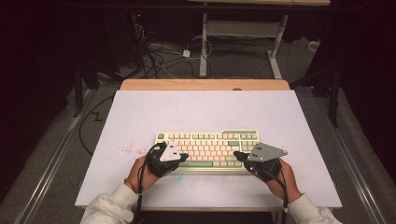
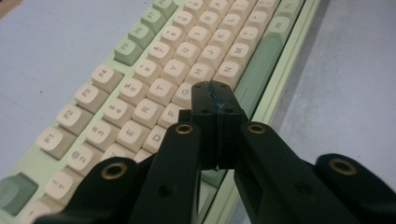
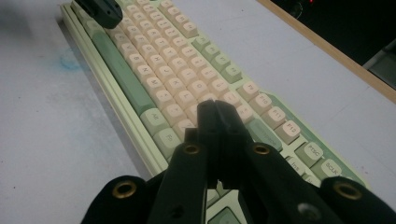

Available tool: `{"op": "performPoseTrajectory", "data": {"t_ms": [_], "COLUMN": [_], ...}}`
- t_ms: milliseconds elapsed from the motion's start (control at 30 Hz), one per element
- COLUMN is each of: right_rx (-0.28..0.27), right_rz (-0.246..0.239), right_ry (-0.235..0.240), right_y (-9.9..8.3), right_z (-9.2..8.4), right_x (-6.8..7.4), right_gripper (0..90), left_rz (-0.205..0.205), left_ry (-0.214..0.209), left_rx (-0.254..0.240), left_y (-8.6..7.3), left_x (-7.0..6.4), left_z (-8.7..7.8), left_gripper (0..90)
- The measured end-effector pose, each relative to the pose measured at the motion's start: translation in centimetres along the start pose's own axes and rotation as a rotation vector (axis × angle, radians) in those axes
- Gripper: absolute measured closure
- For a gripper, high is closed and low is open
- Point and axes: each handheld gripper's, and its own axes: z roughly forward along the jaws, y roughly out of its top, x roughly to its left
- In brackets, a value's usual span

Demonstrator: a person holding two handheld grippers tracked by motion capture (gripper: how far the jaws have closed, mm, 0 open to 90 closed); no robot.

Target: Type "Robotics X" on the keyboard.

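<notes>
Reading key letters beside left tool (image 2: 216, 95), keyboard (image 2: 140, 84).

The high view looks forward and down on the whole table (image 1: 140, 116), while both gripper views sit close, facing along the shared keyboard (image 1: 208, 149) from opposite ends.
</notes>
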Motion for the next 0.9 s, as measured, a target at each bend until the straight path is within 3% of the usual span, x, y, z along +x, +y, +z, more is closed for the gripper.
{"op": "performPoseTrajectory", "data": {"t_ms": [533,900], "right_rx": [0.005,0.013], "right_rz": [-0.010,-0.011], "right_ry": [0.010,0.011], "right_y": [0.0,-0.1], "right_z": [0.3,0.4], "right_x": [0.1,0.1], "right_gripper": [90.0,90.0], "left_rz": [0.020,0.025], "left_ry": [-0.019,-0.027], "left_rx": [0.039,0.062], "left_y": [1.6,1.9], "left_x": [0.0,0.1], "left_z": [2.4,3.2], "left_gripper": [87.4,87.3]}}
